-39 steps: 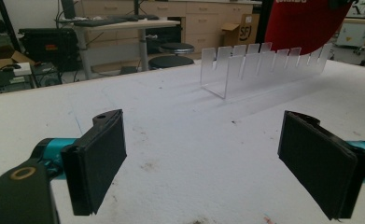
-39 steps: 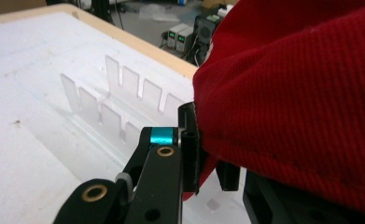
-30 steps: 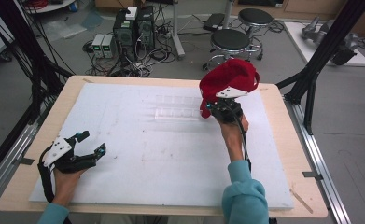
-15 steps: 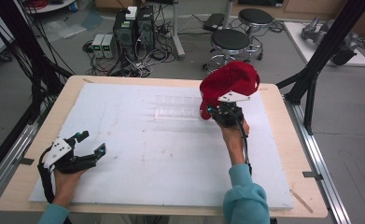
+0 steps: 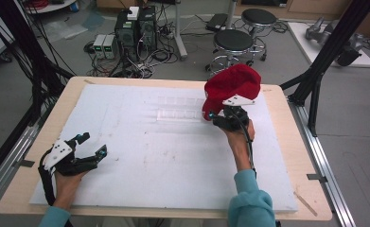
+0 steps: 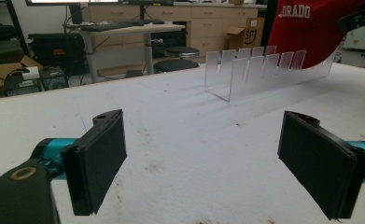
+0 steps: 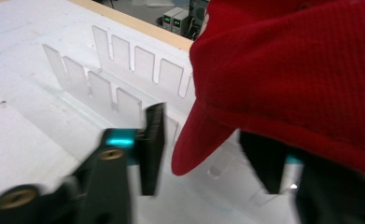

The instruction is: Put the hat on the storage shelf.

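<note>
A light wooden table (image 5: 286,156) carries a white, slightly scuffed foam-like mat (image 5: 173,161). At the left, near the mat's front corner, the person's left hand (image 5: 66,182) rests the left gripper (image 5: 90,146) low on the mat. Its jaws stand wide apart with nothing between them. The left gripper view shows their flat, black, rubbery pads and small dark specks on the mat's grainy surface.

In the middle, toward the far edge, a clear acrylic rack (image 5: 180,109) stands on the mat. It is barely a pale outline from the high view. The left gripper view shows the acrylic rack (image 6: 255,70) plainly, with two rows of upright rectangular tabs and slots between them.

At the right, the right hand (image 5: 239,137), in a teal sleeve (image 5: 251,198), raises the right gripper (image 5: 215,117) just beside the rack's right end. A red cap (image 5: 232,87) of knitted-looking fabric sits over the gripper. The right gripper view shows the jaws apart, with the curved brim hanging between them. Whether either jaw touches the brim cannot be told. The left gripper view shows white letters "ORADO" on the red cap (image 6: 311,32).
</note>
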{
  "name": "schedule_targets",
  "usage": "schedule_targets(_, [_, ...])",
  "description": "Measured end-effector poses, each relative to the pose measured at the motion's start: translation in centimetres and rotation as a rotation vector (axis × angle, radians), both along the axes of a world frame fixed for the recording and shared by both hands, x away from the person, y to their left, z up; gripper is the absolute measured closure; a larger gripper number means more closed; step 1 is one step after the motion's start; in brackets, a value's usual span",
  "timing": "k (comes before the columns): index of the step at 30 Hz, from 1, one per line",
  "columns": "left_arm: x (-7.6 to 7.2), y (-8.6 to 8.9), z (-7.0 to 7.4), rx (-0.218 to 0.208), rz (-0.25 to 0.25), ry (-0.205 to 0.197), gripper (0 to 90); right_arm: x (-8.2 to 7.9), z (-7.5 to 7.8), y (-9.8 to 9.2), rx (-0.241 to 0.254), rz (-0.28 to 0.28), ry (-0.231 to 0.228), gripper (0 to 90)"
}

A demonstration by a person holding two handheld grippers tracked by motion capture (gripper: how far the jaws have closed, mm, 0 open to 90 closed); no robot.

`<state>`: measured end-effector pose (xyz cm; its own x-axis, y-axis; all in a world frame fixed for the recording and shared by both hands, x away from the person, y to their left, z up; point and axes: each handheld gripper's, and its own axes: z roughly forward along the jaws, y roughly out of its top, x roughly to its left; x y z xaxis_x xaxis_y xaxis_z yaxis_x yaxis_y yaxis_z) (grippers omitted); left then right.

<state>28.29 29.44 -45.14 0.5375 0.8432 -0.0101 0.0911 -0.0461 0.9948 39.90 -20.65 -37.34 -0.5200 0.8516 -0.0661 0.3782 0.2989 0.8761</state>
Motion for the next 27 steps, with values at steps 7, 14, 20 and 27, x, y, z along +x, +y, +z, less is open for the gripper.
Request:
schedule_targets(7, [0.0, 0.0, 0.0, 0.002, -0.003, -0.001, 15.6, -2.8, 0.8, -0.8, 0.055, -0.031, -0.069, 11.1])
schedule_targets(14, [0.0, 0.0, 0.0, 0.007, -0.002, 0.0, 15.6, -5.8, 2.3, -3.0, 0.108, -0.043, -0.092, 9.6])
schedule_targets(20, [0.0, 0.0, 0.0, 0.0, 0.001, 0.003, 15.6, -9.1, 2.6, -4.8, 0.169, -0.043, -0.172, 9.6])
schedule_targets(27, [0.0, 0.0, 0.0, -0.002, -0.002, 0.001, 15.4, -11.7, 0.8, -7.1, 0.213, -0.071, -0.213, 9.5])
